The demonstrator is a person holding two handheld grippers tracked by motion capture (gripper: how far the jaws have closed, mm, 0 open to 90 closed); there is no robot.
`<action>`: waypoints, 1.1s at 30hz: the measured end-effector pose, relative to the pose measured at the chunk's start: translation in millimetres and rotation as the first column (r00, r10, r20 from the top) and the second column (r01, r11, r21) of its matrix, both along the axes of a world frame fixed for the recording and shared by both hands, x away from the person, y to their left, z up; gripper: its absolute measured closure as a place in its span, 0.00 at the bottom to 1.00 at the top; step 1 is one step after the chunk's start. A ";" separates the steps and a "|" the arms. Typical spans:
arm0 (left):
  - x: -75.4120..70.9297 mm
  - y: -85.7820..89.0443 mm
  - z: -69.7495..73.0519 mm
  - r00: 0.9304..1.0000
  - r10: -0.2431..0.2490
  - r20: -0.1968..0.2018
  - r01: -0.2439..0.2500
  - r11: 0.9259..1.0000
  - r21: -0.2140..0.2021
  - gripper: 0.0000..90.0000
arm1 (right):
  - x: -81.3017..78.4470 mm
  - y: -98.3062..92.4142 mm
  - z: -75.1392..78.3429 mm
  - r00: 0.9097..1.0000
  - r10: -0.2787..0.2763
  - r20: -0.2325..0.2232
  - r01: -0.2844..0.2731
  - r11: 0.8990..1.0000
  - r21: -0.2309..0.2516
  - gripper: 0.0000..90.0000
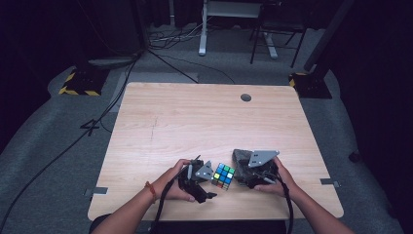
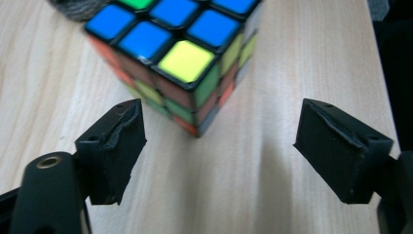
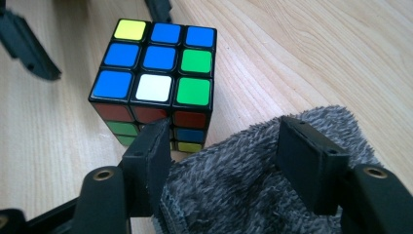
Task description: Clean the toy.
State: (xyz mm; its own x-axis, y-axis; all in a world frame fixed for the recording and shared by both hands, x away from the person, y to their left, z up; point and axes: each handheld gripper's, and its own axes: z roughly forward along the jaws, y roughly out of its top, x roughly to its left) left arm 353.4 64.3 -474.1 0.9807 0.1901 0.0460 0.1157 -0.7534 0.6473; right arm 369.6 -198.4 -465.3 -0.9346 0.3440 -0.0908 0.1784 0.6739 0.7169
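Blue-topped scrambled cube (image 3: 155, 78) beside grey cloth (image 3: 253, 185)

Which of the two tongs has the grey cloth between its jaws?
The right tongs: the grey cloth lies between its jaws. The left tongs stands open over bare table, facing the cube.

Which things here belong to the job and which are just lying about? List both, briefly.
In the job:
- scrambled multicoloured puzzle cube
- grey fluffy cloth, between the right gripper's jaws
- left gripper, open, facing the cube
- pale wooden table

Lying about:
- black cables on the grey floor
- white desk frame behind the table
- yellow-and-black striped stand bases
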 end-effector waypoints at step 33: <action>28.7 -19.0 -1.5 0.989 -0.127 -0.076 0.128 0.991 0.021 0.26 | -2.4 15.5 -1.3 0.999 0.039 -0.009 -0.039 0.999 0.000 0.40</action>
